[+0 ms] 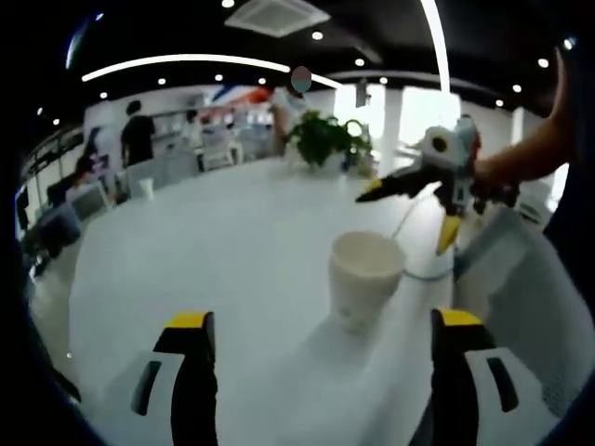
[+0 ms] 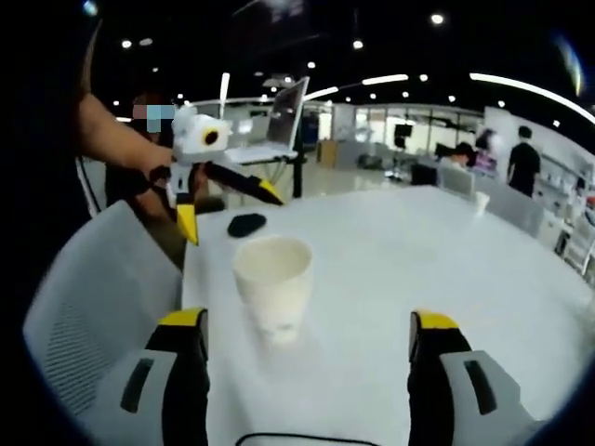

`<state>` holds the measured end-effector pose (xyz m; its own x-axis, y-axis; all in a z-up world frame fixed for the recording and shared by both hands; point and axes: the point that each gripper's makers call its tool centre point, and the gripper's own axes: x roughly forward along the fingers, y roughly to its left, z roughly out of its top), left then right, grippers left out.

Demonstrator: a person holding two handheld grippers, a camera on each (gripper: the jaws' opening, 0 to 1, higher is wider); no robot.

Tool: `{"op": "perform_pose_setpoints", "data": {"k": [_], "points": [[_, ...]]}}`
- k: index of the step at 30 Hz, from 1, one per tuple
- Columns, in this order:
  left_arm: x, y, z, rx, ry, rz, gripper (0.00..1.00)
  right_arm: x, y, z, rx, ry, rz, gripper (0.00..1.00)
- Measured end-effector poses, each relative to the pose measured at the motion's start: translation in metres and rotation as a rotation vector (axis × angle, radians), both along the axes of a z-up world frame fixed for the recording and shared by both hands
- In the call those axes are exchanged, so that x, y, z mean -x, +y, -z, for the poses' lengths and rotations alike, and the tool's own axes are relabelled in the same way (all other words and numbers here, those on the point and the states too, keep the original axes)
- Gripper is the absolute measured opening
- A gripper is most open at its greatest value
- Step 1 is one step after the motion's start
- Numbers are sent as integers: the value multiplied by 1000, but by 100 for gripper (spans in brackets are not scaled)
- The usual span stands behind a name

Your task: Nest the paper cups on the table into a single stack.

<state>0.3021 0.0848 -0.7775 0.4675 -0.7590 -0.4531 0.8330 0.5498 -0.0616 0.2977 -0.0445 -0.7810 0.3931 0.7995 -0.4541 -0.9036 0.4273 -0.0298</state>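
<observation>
A white paper cup [image 1: 364,279] stands upright on the table [image 1: 223,242] (contents unseen); both grippers, left gripper [image 1: 316,372] and right gripper [image 2: 307,362], gape wide, holding nothing.

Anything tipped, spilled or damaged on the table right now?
Nothing stands out. The paper cup stands upright and dry on the white table, with both claws open and apart from it.

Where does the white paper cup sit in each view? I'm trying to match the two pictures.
Left gripper view: the paper cup stands upright on the white table, right of centre, ahead of the open left gripper.
Right gripper view: the cup stands left of centre, ahead of the open right gripper.
Shared landmark: the white mesh chair back at the table's edge.
</observation>
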Motion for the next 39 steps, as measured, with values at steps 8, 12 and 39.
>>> {"op": "perform_pose_setpoints", "data": {"k": [8, 12, 39], "points": [[0, -13, 17, 9, 57, 6, 86, 1, 10, 13, 5, 32, -8, 84], [-1, -18, 22, 5, 64, 22, 86, 1, 15, 18, 8, 40, -18, 82], [-1, -45, 43, -55, 55, 174, 61, 6, 41, 43, 102, 50, -153, 55]]}}
